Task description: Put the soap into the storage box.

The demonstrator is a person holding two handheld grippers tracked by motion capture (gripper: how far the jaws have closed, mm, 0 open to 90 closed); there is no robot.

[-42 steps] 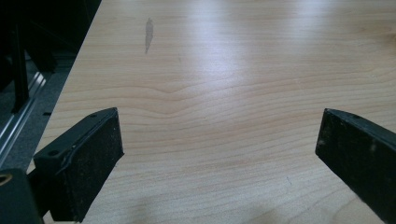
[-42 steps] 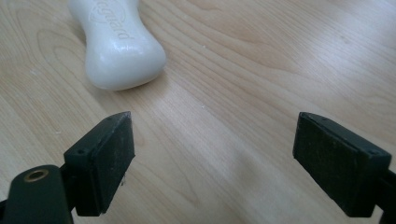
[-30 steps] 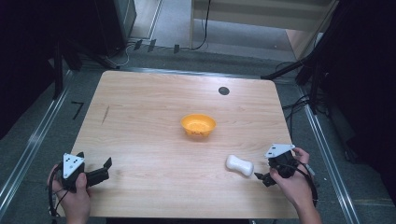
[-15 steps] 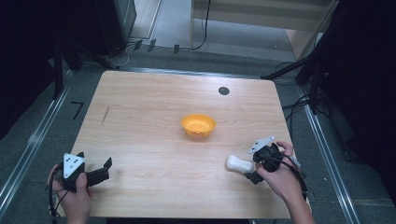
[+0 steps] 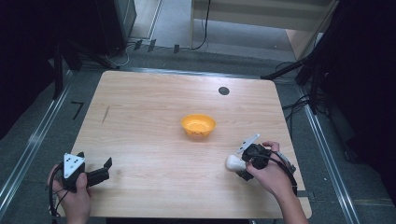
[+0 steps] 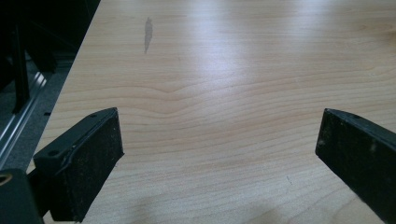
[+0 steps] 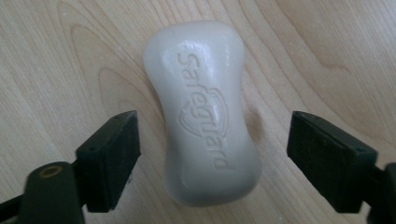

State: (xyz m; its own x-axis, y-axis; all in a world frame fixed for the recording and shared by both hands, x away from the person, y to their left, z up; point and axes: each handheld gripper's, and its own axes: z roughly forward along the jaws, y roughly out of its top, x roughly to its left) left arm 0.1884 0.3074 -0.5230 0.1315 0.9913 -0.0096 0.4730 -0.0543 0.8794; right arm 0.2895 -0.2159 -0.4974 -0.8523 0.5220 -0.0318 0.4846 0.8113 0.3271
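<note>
Presently, items on table (image 5: 154, 140), light wood, rounded corners:

1. Soap bar (image 7: 203, 112), white, waisted shape, "Safeguard" embossed on top face. Lies flat on the wood, near-right part of the table, just right of centre line and nearer the person than the bowl. In high view it sits at (image 5: 235, 163), partly covered by the right gripper.

2. Right gripper (image 7: 212, 156), held in right hand (image 5: 271, 175). Jaws have just been closing, w/ the soap between them. Right gripper view: small gap each side of the bar, wider at the right; pads not yet pressing, so no pinch. Grey plate on top tilted up toward the bowl.

3. Left gripper (image 6: 219, 154), held in left hand (image 5: 74, 196) at near-left corner of table. Jaws spread wide, nothing between them but bare wood. Well apart from soap and bowl.

4. Bowl (image 5: 198, 126), orange, small, upright, approx. mid-table, beyond the soap and apart from it.

5. Dark round spot (image 5: 223, 90) on far part of the table, right of centre. Faint grey smear (image 6: 148, 32) on wood toward the left edge.
</note>
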